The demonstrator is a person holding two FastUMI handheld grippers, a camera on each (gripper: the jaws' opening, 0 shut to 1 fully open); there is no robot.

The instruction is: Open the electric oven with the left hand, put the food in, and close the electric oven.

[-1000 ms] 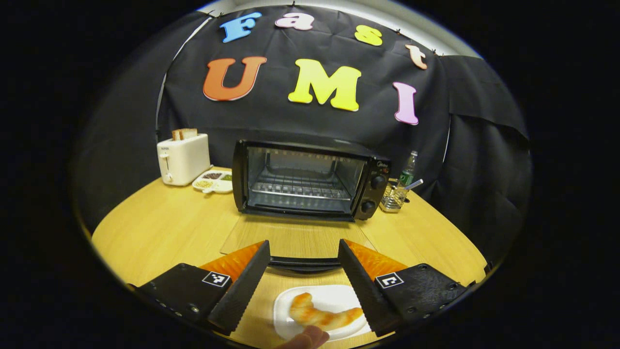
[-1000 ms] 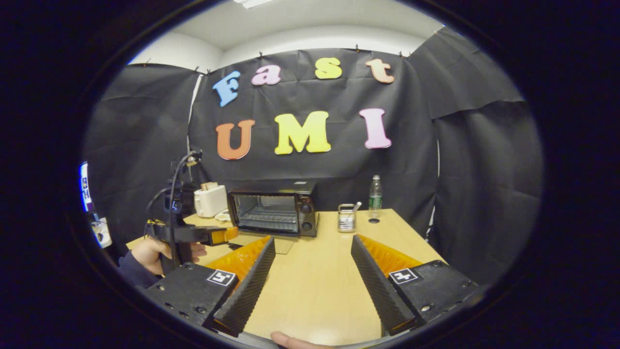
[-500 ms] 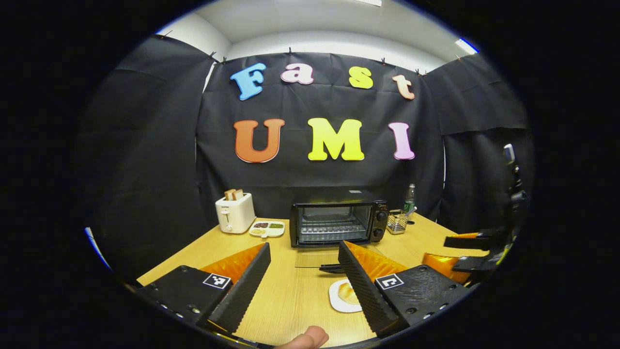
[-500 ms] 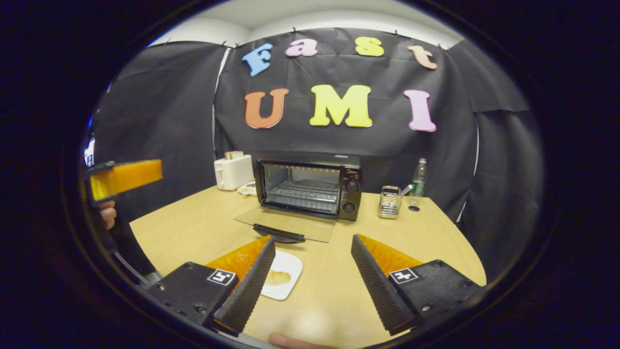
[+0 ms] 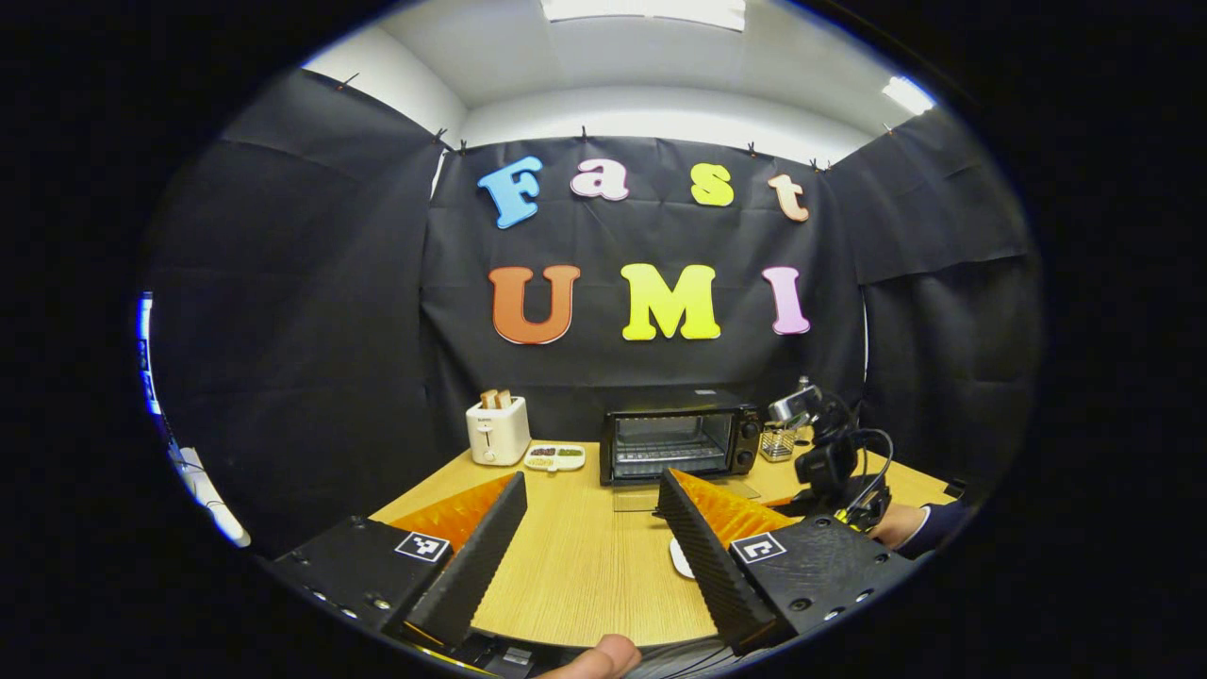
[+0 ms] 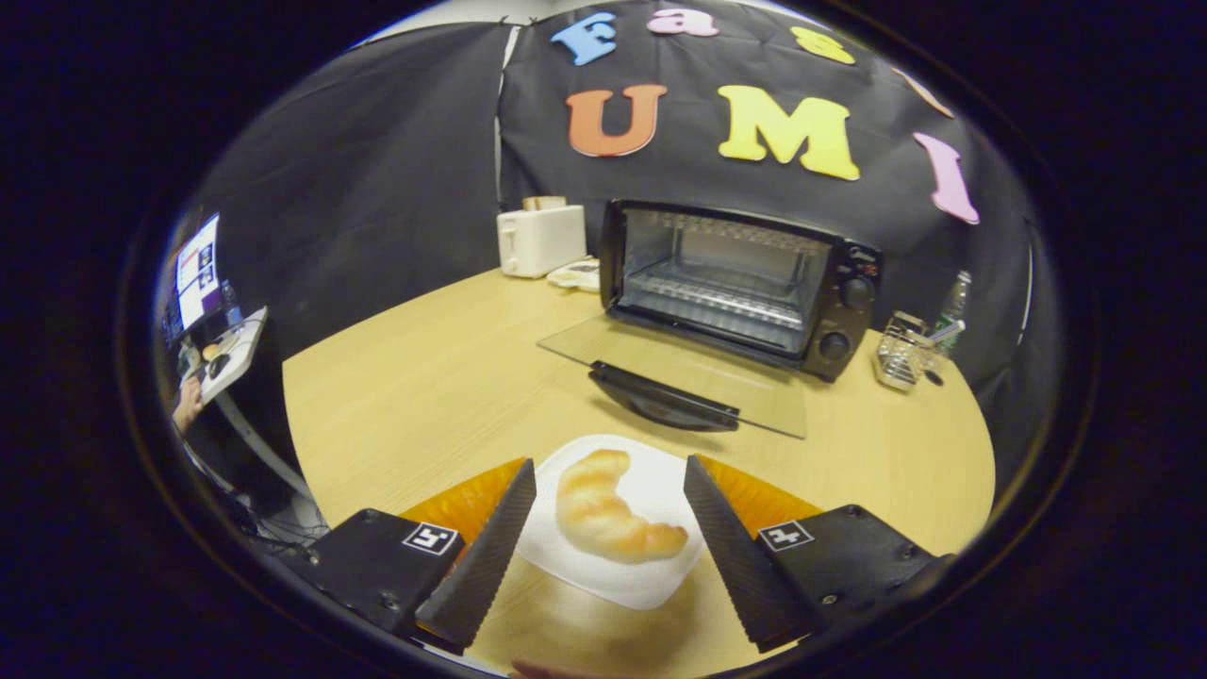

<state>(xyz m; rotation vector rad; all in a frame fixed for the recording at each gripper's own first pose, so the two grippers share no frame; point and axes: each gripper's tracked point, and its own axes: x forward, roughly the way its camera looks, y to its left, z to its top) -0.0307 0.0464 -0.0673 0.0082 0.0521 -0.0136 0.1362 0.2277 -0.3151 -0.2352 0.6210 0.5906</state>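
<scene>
The left gripper [image 5: 589,547] is spread wide over the wooden table [image 5: 585,575], holding nothing. The right gripper [image 6: 610,538] is spread wide too, with the croissant [image 6: 608,517] on its white plate [image 6: 651,585] between the fingers, not touching. Behind sits the toaster oven [image 6: 745,283], its glass door [image 6: 679,372] flat down.

Oven mouth: the oven [image 6: 740,283] stood open, only its wire rack [image 6: 721,300] inside.
Door: the glass door [image 6: 679,372] lay flat on the desk [image 6: 424,377], its handle [image 6: 660,401] between plate and oven.
Plate: the plate [image 6: 613,528] with the croissant [image 6: 603,509] lay between the right gripper [image 6: 610,523]'s spread jaws, neither touching.
Left of the oven: toaster [image 6: 539,238] and snack dish [image 6: 575,273] crowded the back; bare desk in front.
Right of the oven: a wire holder [image 6: 901,351] and bottle [image 6: 950,306] stood near.
Left gripper [image 5: 589,528]: jaws apart over bare desk.
</scene>
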